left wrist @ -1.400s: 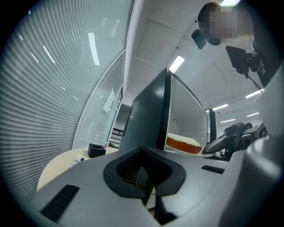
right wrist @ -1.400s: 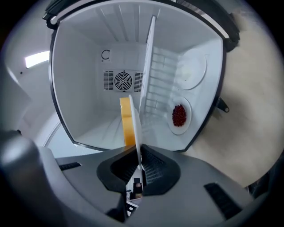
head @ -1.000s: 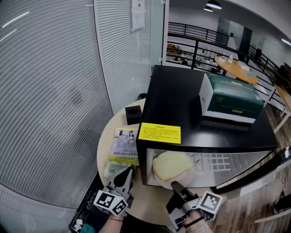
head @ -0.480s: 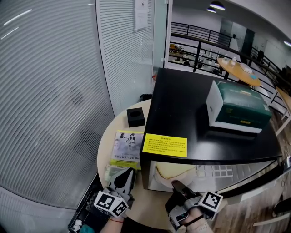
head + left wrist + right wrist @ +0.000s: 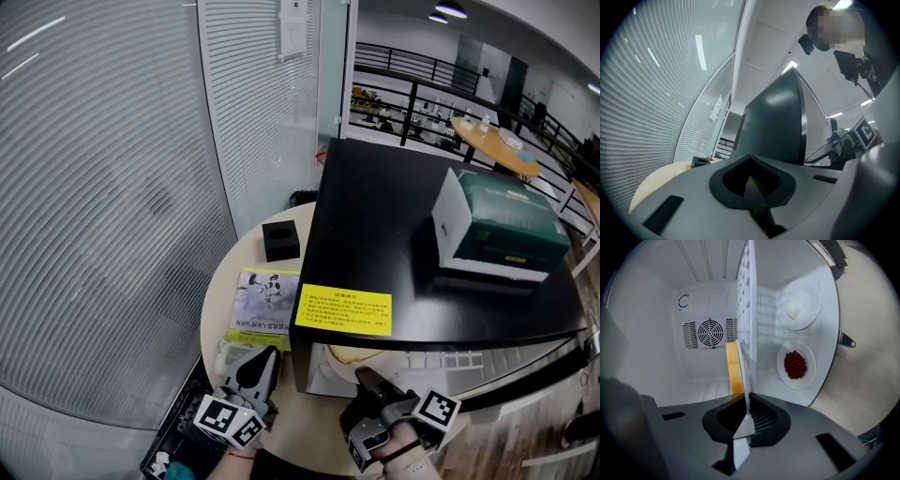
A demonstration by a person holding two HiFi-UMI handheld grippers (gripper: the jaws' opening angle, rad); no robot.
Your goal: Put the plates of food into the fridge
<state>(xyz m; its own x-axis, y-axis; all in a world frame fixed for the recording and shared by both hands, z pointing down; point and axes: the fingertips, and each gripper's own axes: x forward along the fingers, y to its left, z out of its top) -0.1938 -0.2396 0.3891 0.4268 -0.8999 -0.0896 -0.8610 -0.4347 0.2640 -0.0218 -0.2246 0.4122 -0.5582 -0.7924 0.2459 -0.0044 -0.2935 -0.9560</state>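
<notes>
Plate [image 5: 743,427] rim pinched in right gripper [image 5: 746,417] jaws, yellow food [image 5: 733,366] just ahead of them, shelf [image 5: 746,296] dead ahead. Hold level, slide deep, then release. Left gripper [image 5: 751,185] jaws pressed together, empty.

R tool [image 5: 368,380] has pushed plate w/ food [image 5: 349,354] deeper into fridge [image 5: 394,216].

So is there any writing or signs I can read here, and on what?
Nothing is sharp enough to quote.
Yellow sticker on the black fridge: print too small.
Leaflet on the round table: print too small.
Green box on the fridge: pale label, blurred.
Paper sheet on the glass wall: unreadable.
Fridge's back wall, right gripper view: circular arrow sign, no words.
</notes>
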